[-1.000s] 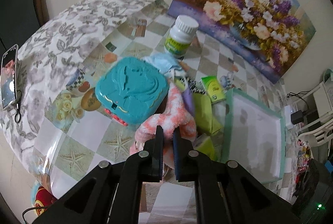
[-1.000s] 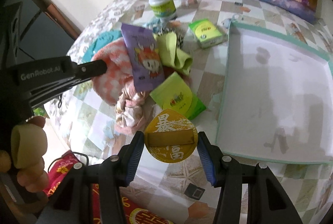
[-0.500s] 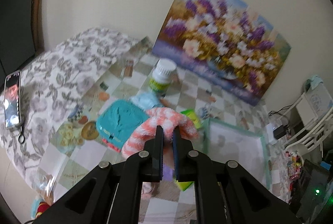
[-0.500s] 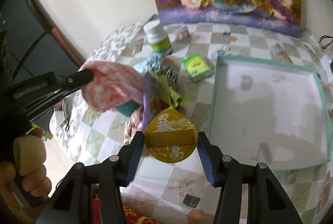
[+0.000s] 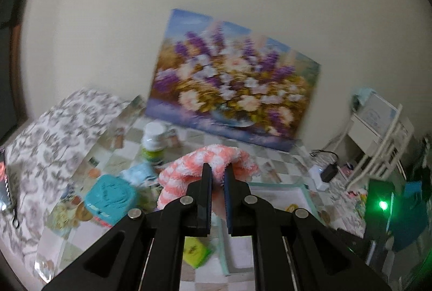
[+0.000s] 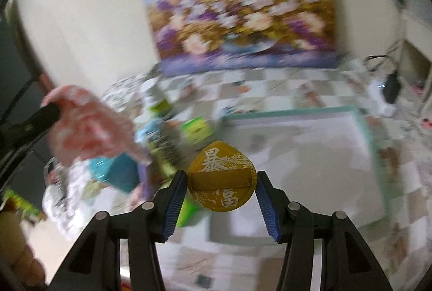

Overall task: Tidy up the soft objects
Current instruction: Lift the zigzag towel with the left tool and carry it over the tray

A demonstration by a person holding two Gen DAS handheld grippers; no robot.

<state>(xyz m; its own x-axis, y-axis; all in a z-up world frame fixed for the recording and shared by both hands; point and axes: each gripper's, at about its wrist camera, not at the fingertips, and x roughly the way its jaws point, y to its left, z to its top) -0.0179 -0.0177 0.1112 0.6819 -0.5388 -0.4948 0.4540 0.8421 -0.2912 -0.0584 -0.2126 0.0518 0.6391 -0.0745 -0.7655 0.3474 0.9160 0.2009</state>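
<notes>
My left gripper [image 5: 217, 172] is shut on a pink-and-white checked fluffy cloth [image 5: 216, 156] and holds it high above the table; the cloth also shows in the right wrist view [image 6: 86, 123], hanging from the left gripper's fingers [image 6: 46, 115]. My right gripper [image 6: 221, 183] is shut on a yellow-gold pouch with white characters [image 6: 221, 183], held above the near left corner of the white tray with a teal rim [image 6: 361, 129]. The tray's corner also shows in the left wrist view [image 5: 302, 185].
On the checked table lie a teal square case [image 5: 110, 195], a white bottle with a green label [image 5: 154, 142], a green box [image 6: 197, 129], a green packet [image 5: 195, 250] and more soft items. A flower painting [image 5: 232, 96] leans on the wall. A phone [image 5: 4, 183] lies far left.
Both grippers have risen and tilted up, so more wall and painting show. The left gripper has carried the pink cloth higher, off the pile. The right still holds the pouch.
</notes>
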